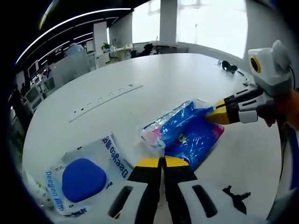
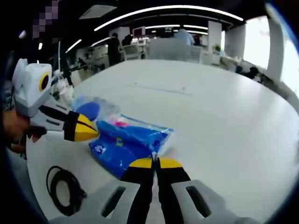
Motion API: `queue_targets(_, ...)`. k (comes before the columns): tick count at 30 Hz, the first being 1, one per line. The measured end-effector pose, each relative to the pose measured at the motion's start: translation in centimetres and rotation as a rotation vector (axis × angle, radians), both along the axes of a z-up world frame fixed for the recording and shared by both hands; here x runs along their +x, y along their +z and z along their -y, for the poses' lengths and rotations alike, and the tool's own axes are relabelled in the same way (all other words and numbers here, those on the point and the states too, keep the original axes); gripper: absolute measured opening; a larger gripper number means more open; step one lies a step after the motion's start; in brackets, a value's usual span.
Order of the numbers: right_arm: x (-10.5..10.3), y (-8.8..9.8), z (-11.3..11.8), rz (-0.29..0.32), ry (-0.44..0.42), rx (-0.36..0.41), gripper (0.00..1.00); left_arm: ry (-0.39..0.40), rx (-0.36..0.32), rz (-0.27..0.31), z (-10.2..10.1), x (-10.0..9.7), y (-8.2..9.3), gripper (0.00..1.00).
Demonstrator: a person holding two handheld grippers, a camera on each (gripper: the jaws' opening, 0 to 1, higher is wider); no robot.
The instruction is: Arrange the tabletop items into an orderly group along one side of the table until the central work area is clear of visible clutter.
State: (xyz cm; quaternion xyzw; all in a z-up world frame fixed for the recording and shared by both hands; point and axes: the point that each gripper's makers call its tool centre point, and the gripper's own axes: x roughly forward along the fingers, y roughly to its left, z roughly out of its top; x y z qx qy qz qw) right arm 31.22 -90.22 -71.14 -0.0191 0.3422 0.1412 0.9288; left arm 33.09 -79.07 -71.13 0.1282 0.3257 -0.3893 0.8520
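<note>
Right gripper [image 2: 156, 163] jaws pinch the blue packet [image 2: 126, 142]. Left gripper [image 1: 162, 162] jaws closed, empty. The mask pack [image 1: 86, 175] beside them still clutters the counter [image 1: 187, 79].

Table [image 1: 187, 74] smooth, matt white, laminate look, soft window sheen at far side. Blue package [image 1: 191, 133] in clear crinkled plastic film, glossy, glare on creases. Pouch with blue pad [image 1: 86, 175]: translucent white plastic wrap, slightly wrinkled, printed blue lettering; pad inside looks matt. Left gripper [image 1: 162, 163] hard moulded plastic, black and white, yellow tips, mild gloss. Right gripper [image 2: 155, 164] same plastic finish. Black cable [image 2: 63, 189] rubbery, matt, coiled on table.
</note>
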Motion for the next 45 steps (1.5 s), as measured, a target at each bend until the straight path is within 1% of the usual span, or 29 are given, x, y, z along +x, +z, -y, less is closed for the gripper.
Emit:
queue_targets(11,0.5,-0.9,0.0,-0.016,0.004,0.004,0.00,-0.007,0.012,-0.004,0.0,0.5,-0.7,0.01)
queue_targets(17,0.5,-1.5,0.0,-0.027,0.001,0.005,0.00,-0.006,0.016,-0.021,0.1,0.3,-1.2,0.01)
queue_targets(24,0.8,-1.7,0.0,-0.027,-0.006,0.013,0.00,-0.001,0.010,-0.024,0.1,0.7,-1.3,0.02)
queue_targets(37,1.9,-2.0,-0.2,-0.026,-0.003,0.011,0.00,0.011,0.030,-0.014,0.1,1.8,-1.3,0.03)
queue_targets(45,2.4,-2.0,-0.2,-0.027,0.002,0.004,0.00,0.020,0.033,-0.012,0.2,2.1,-1.1,0.06)
